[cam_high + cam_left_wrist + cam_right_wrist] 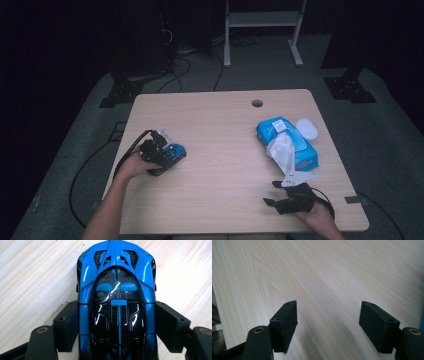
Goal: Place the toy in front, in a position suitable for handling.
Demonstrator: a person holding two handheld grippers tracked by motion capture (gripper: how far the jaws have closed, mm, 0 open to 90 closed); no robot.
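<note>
A blue and black toy car (pixel 174 152) sits at the left side of the wooden table (pixel 220 125). My left gripper (pixel 162 159) is shut on it; in the left gripper view both jaws press against the sides of the toy car (pixel 117 305), whose far end points away from the camera. Near the front right edge of the table my right gripper (pixel 272 192) stands open. In the right gripper view the right gripper (pixel 328 325) has bare wood between its widely spread jaws.
A blue pack of wet wipes (pixel 287 142) with a white wipe pulled out lies at the right, a white round lid (pixel 307 128) beside it. A cable hole (pixel 257 103) is near the table's far edge. Cables trail off the left side.
</note>
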